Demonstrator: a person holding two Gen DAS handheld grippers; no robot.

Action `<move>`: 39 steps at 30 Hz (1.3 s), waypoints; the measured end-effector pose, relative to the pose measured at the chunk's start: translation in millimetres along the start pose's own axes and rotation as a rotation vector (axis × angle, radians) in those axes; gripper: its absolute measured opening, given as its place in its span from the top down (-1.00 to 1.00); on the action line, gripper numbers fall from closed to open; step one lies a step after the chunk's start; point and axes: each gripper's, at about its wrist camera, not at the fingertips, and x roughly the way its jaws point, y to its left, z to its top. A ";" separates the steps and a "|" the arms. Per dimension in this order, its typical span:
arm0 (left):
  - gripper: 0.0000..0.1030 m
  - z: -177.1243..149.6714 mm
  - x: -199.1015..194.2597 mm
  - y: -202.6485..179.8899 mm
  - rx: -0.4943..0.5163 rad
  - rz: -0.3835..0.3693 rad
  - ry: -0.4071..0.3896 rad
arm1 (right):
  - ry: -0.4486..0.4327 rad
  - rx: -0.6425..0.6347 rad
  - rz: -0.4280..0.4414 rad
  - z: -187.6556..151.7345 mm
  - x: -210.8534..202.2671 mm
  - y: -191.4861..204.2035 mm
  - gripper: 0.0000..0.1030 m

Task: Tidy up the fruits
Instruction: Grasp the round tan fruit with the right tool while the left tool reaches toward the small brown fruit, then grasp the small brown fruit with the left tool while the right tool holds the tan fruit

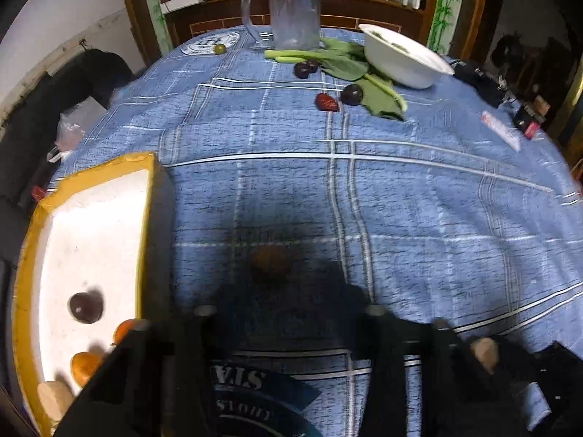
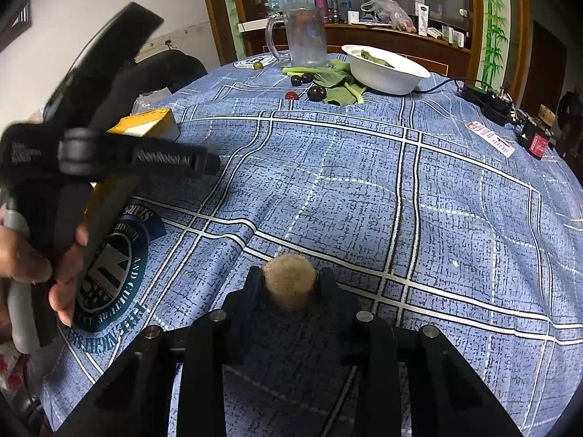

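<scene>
My right gripper (image 2: 289,280) is shut on a tan fuzzy round fruit (image 2: 289,286) just above the blue checked cloth. My left gripper (image 1: 280,273) is dark and blurred. A small brown fruit (image 1: 269,266) sits between its narrow fingertips, which look pressed on it. A hand holds that gripper at the left of the right wrist view. Beside it stands a yellow-rimmed white box (image 1: 147,218) holding a dark plum (image 1: 86,307), two orange fruits (image 1: 85,366) and a tan one. At the far side lie two plums (image 1: 302,70), a third plum (image 1: 351,94), a red date (image 1: 327,102) and a small green fruit (image 1: 219,49).
Leafy greens (image 1: 346,67) lie beside a white bowl (image 1: 404,62) and a glass mug (image 1: 295,11) at the far edge. A black power strip (image 2: 488,103), a red-and-black box (image 2: 535,140) and a white packet (image 2: 492,140) sit at the right edge. A dark chair stands at the left.
</scene>
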 end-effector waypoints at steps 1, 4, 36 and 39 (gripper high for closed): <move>0.68 -1.0 0.2 0.9 -0.005 -0.013 0.007 | -0.002 0.005 0.002 -0.1 -0.7 -0.9 0.35; 0.68 -5.2 -8.8 6.3 -0.041 -0.053 -0.012 | -0.019 0.017 -0.004 -0.3 -4.5 -3.6 0.35; 0.68 -170.4 -151.7 136.1 -0.322 -0.285 -0.264 | -0.056 -0.018 0.137 0.9 -38.1 81.4 0.34; 0.64 -165.8 -151.6 103.6 -0.207 -0.309 -0.262 | -0.040 -0.034 0.134 -6.0 -33.8 91.1 0.34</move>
